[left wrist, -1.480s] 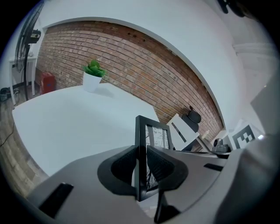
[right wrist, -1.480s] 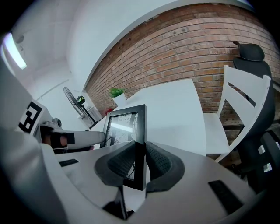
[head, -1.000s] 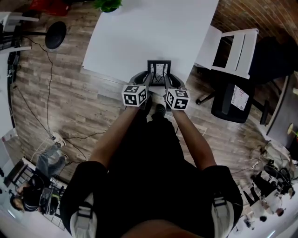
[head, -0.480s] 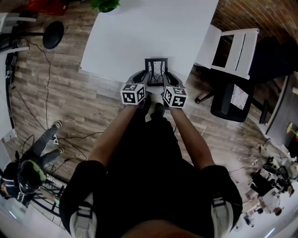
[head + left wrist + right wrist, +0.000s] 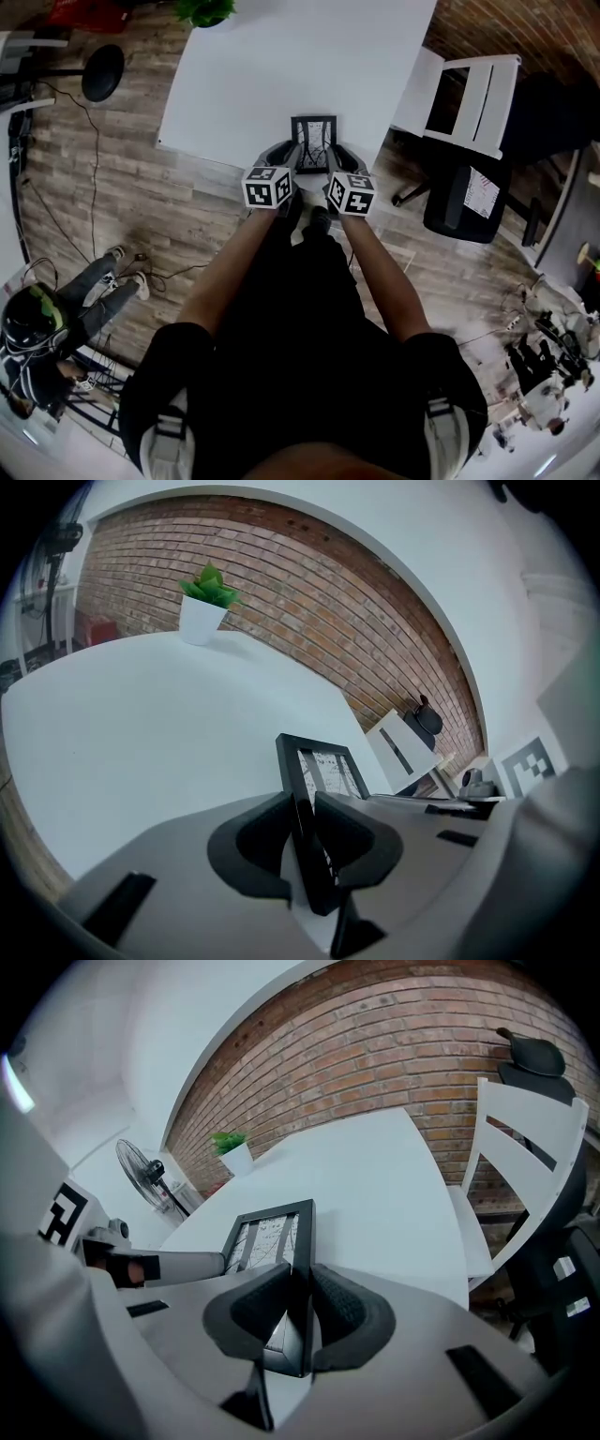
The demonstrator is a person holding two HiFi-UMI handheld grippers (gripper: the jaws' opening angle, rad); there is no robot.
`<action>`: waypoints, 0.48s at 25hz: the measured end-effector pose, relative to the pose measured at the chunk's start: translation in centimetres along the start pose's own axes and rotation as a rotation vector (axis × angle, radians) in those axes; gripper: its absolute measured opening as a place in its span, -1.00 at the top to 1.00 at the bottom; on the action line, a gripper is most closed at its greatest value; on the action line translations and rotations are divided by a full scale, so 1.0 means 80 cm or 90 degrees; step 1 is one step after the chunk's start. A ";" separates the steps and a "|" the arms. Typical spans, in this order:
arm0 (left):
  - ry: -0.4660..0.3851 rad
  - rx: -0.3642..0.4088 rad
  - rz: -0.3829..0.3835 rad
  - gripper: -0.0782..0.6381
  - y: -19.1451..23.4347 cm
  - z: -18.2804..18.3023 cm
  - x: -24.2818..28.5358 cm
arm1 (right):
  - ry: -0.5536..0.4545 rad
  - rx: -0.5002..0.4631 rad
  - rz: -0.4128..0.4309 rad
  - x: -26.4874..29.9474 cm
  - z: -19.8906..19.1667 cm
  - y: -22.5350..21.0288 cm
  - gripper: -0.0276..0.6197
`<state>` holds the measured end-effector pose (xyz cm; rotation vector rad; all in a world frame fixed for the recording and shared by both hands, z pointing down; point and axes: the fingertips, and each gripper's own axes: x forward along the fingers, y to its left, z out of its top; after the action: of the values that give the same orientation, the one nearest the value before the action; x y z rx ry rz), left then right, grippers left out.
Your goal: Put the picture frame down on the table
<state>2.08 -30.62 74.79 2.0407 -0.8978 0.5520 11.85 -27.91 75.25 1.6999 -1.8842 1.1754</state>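
The frame (image 5: 319,766) is matt black, with smooth glazing over printed paper. The bench (image 5: 141,714) is smooth, matt white. The left tool (image 5: 302,832) and right tool (image 5: 300,1312) have smooth grey plastic bodies and black pads (image 5: 342,1309), which are finely ribbed and rubbery-looking. The floor (image 5: 141,206) looks like grained wood planks. The wall (image 5: 394,1054) is rough brick.

Picture frame (image 5: 314,141) over near edge of table (image 5: 281,66), betw. L gripper (image 5: 291,159) on its left side & R gripper (image 5: 337,159) on its right. Potted plant (image 5: 208,9) at table's far-left corner. Chair (image 5: 473,89) right of table; fan (image 5: 101,73) on floor to its left.
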 end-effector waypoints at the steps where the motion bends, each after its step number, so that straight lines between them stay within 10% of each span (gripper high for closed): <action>1: 0.002 0.001 0.000 0.55 0.000 0.000 0.002 | 0.000 0.000 -0.001 0.001 0.001 -0.001 0.70; 12: 0.025 0.035 0.015 0.55 0.002 0.000 0.015 | 0.009 0.004 -0.007 0.008 0.002 -0.007 0.70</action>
<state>2.72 -31.21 75.65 2.0638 -0.8930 0.6332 12.29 -28.43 75.84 1.6996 -1.8619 1.1876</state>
